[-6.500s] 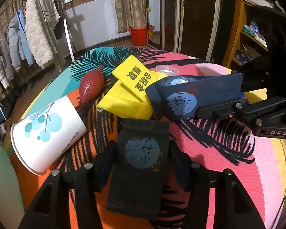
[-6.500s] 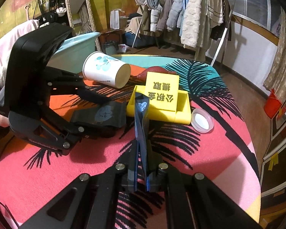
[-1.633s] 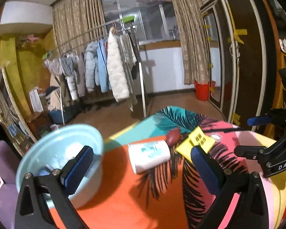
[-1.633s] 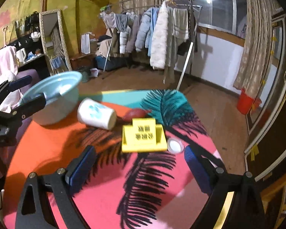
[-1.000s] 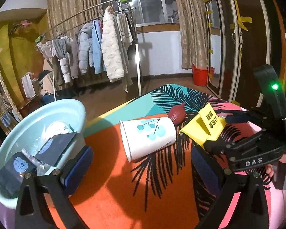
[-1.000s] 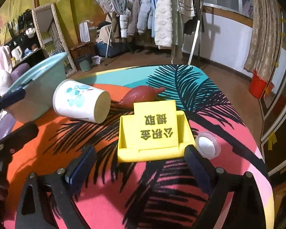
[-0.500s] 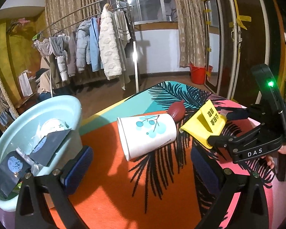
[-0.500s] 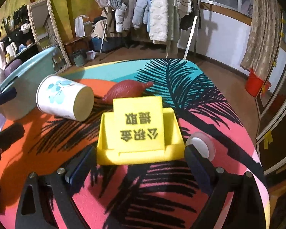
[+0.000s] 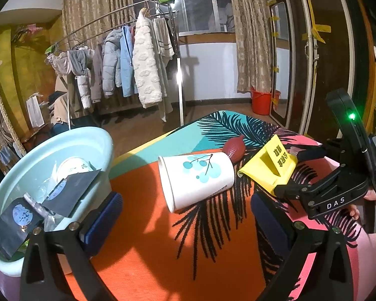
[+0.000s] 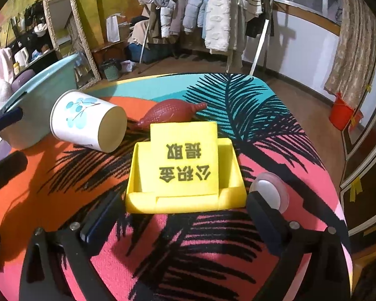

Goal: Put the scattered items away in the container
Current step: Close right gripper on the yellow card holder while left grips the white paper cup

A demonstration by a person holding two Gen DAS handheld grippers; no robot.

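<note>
Fingers (image 10: 105, 215) of the right gripper (image 10: 185, 215) stood wide and empty, flanking the yellow card holder (image 10: 185, 173) on the bench (image 10: 188, 250), which looked light, stiff, slick plastic, best pinched across its side walls.

Yellow card holder (image 10: 185, 175) lay flat just ahead of right gripper (image 10: 185, 220), between its spread fingers. Clear round lid (image 10: 269, 192) touched right fingertip. White paper cup (image 10: 87, 124) on side, ahead-left; red bulb (image 10: 171, 113) behind holder. Pale blue basin (image 9: 37, 160), holding dark sachets (image 9: 70, 192), far left.
</note>
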